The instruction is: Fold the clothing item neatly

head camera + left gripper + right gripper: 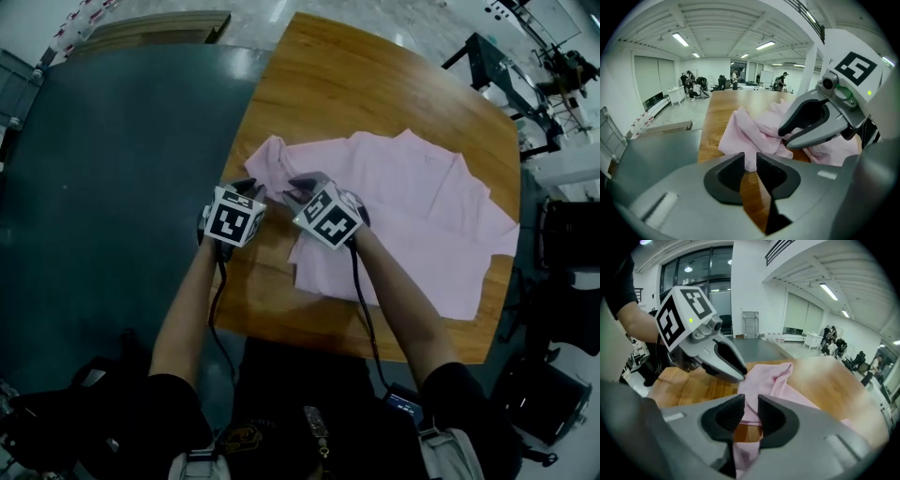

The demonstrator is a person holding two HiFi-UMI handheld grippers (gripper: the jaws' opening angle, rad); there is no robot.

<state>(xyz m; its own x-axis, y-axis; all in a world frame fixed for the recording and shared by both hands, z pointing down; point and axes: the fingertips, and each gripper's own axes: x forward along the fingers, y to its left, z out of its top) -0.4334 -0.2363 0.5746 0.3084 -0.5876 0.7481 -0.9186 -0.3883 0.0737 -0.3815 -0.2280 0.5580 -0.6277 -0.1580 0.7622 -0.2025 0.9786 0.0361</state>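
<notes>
- The clothing item (412,206) is a plain pale pink all over.
- The table (375,84) is warm honey-brown wood with a streaked grain.
- The surface (122,187) at nine o'clock of the table is a dark grey-green.
- The left gripper (246,187) and right gripper (305,186) are grey with black jaw pads.
- Their cubes (234,217) are white with black square markers, and each has a small green light (869,93).
- The person's sleeves (178,398) and the cables (217,309) are black.
</notes>
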